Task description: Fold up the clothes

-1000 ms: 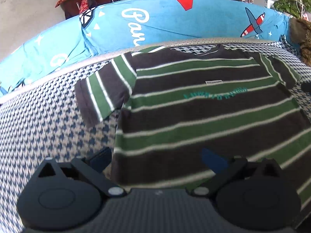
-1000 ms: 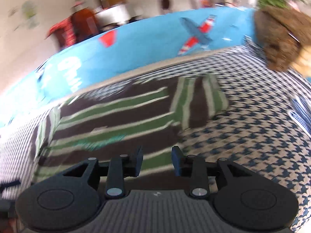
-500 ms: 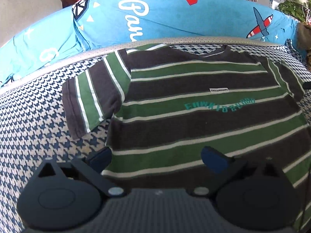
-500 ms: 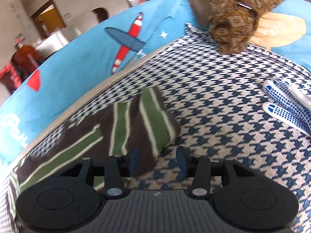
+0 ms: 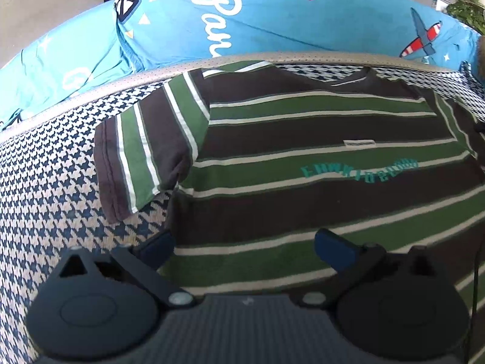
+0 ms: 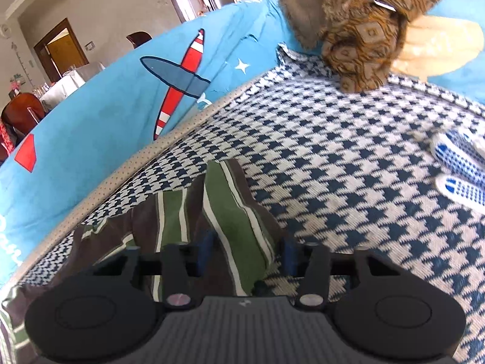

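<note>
- The dark brown cotton T-shirt with green and white stripes (image 5: 318, 163) lies spread flat, front up, on the blue-and-white houndstooth sofa cover (image 5: 45, 182), filling the middle and right of the left wrist view; collar toward the top of the frame, hem toward the bottom; no fold shows in the part seen.
- Its long axis, collar to hem, runs from the upper edge down toward the left hand-held gripper (image 5: 242, 242), whose fingers are spread wide above the hem, the left one over the shirt's side edge; it grasps nothing.
- The right hand-held gripper (image 6: 245, 254) sits low in the centre of its frame with the shirt's right sleeve (image 6: 233, 212) between its parted fingers; the cloth seems not yet pinched, though the fingertips are partly hidden.
- Judged from this, the right hand is nearer a grasp; folding the sleeve would mean carrying it toward the left of the frame, across the long axis.
- A brown patterned furry garment (image 6: 357, 30) lies upper right, well apart.
</note>
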